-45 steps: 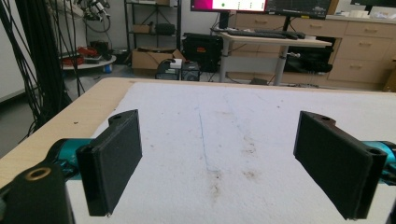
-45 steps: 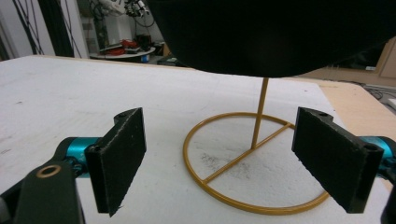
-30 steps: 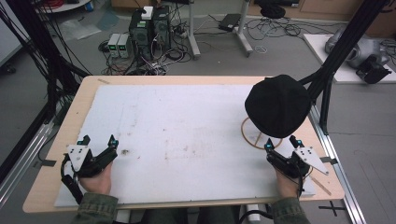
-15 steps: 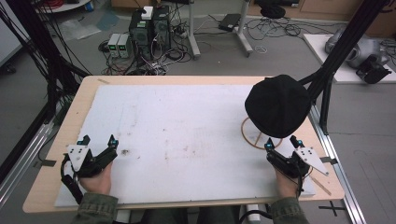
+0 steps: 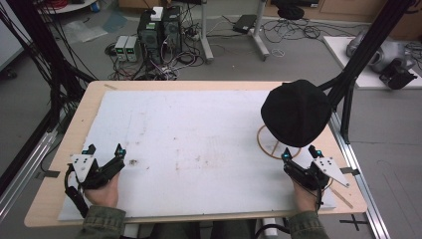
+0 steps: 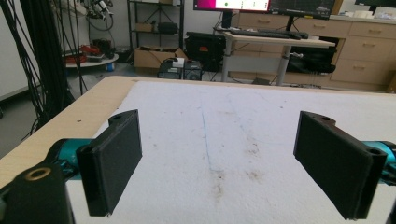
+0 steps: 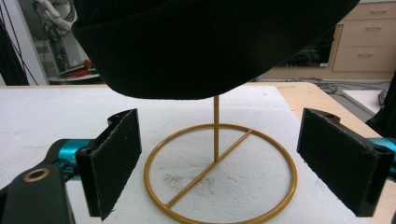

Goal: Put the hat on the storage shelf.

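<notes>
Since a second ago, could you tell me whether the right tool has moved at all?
No. The right tool sits at the same spot just short of the gold wire stand's ring base, under the black hat, jaws open.

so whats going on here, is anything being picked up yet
Nothing is being handled yet. A person sits at the table with a hand-held gripper in each hand, both resting near the front edge of the white foam sheet. The left hand-held gripper is open with nothing between its jaws. The right hand-held gripper is open too, pointed at a black hat that sits on a gold wire stand just ahead of it, not touching either.
</notes>
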The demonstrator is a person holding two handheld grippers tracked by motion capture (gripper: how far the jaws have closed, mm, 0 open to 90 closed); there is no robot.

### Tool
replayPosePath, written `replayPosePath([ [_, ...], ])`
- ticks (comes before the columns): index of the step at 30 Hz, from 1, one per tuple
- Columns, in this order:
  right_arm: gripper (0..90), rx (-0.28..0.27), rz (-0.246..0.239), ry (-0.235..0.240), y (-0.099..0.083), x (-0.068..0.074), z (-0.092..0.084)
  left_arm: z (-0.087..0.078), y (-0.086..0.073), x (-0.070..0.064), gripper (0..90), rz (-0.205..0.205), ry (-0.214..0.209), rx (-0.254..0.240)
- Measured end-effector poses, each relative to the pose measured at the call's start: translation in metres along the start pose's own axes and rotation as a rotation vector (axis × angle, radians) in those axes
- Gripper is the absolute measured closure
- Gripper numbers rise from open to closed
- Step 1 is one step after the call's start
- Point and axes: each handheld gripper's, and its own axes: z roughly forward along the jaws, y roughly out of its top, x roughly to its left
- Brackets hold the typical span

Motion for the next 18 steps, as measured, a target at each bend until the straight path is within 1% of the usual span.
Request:
replayPosePath([
  [1,12.8,-0.004,-0.008,0.001,0.0000,-0.0002,0.0001,-0.0001,0.0000,0.0000,15.5,0.003,0.000,0.002],
  [3,12.8,0.002,0.000,0.004,0.0001,0.0009,-0.0003,-0.0003,0.0003,-0.0004,15.5,0.004,-0.001,0.004],
  [4,12.8,-0.005,-0.005,0.005,0.0005,0.0008,-0.0001,-0.0003,0.0003,-0.0006,15.5,0.002,-0.002,0.006],
  [7,12.8,-0.006,0.000,0.002,0.0008,0.0016,-0.0008,0.0001,0.0000,-0.0003,15.4,-0.001,0.000,0.010],
  [11,12.8,-0.002,0.000,0.005,0.0004,0.0021,0.0000,-0.0001,0.0000,0.0000,15.5,0.004,0.002,0.013],
  [15,12.8,-0.008,0.004,0.002,0.0010,0.0025,0.0005,-0.0008,0.0001,-0.0002,15.4,0.006,0.001,0.009],
  [16,12.8,-0.012,-0.002,0.000,0.0012,0.0022,0.0007,-0.0011,0.0002,0.0001,15.4,0.006,0.003,0.007],
  [18,12.8,-0.006,0.004,0.000,0.0009,0.0032,0.0008,-0.0009,0.0001,0.0004,15.4,0.004,0.005,0.006],
])
